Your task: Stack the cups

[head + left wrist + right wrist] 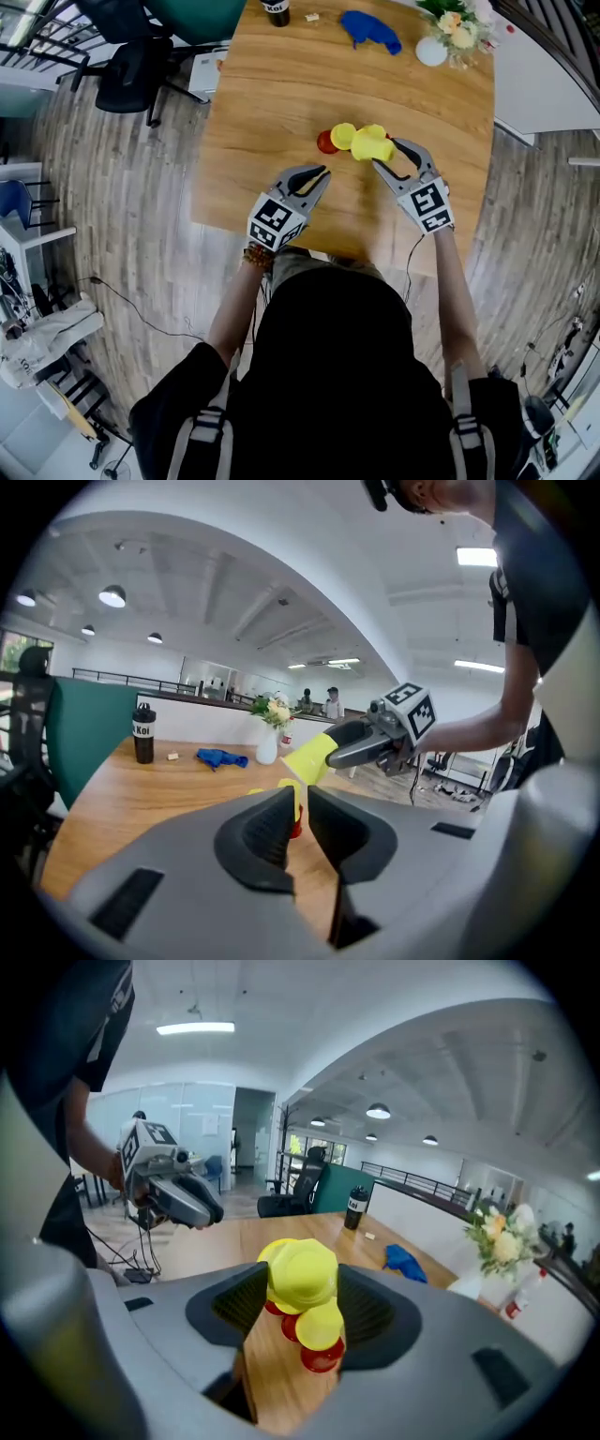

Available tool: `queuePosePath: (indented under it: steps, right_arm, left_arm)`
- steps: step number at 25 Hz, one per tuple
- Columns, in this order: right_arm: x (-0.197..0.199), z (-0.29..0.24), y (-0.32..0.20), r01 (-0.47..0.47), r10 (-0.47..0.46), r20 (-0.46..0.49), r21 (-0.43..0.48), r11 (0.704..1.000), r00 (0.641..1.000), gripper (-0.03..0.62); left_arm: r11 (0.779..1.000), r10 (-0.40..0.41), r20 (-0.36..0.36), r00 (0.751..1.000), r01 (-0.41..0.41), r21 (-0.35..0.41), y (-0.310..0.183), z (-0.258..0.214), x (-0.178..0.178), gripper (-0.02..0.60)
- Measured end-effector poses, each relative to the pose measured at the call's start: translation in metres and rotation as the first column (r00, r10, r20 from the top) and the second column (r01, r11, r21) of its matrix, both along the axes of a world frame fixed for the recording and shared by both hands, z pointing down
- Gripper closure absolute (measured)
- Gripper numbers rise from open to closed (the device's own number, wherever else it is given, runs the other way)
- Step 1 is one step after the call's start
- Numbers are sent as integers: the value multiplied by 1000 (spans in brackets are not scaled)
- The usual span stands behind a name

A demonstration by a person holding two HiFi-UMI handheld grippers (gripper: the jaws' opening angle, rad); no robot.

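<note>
Nearest the person, the left gripper hovers over the front part of the wooden table. Its jaws are drawn together with nothing in them (its own view shows only a thin slit between the pads).

Just to its right, the right gripper is clamped on a yellow cup, with one pad on each side of the cup's wall. The left gripper view shows this cup off the wood and tilted, its wider end pointing away from the gripper that holds it.

Just beyond the held cup, a second yellow cup rests on the tabletop, touching a red cup on its left. In the right gripper view more red shows under and behind the yellow ones (whether that is one cup or several I cannot tell).

Well apart from them, at the far end of the table, lies a crumpled blue cloth. To its right stands a white vase of pale flowers, and to its left, at the far edge, a dark bottle. Off the table's far left corner stands a black office chair.
</note>
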State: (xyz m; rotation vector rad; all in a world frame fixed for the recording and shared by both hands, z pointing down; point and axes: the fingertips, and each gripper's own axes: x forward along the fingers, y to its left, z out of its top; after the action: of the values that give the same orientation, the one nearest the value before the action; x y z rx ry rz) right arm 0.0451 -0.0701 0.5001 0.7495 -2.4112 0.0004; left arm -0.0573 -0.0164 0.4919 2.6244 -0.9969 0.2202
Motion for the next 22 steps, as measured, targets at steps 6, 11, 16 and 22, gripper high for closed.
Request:
queuePosePath:
  steps: [6, 11, 16, 22]
  right_arm:
    - [-1, 18, -19, 3, -14, -170, -67, 998, 985, 345]
    - [-4, 30, -32, -5, -24, -260, -110, 994, 965, 345]
    - [-4, 38, -47, -9, -32, -379, -106, 994, 925, 345]
    - [-10, 42, -54, -16, -44, -414, -140, 990, 909, 345]
  left_arm:
    - [995, -83, 20, 996, 82, 57, -15, 2, -11, 548]
    - [992, -105, 18, 994, 104, 66, -20, 2, -17, 548]
    - [991, -116, 12, 993, 115, 71, -20, 2, -23, 548]
    - [991, -114, 17, 993, 112, 67, -18, 3, -25, 548]
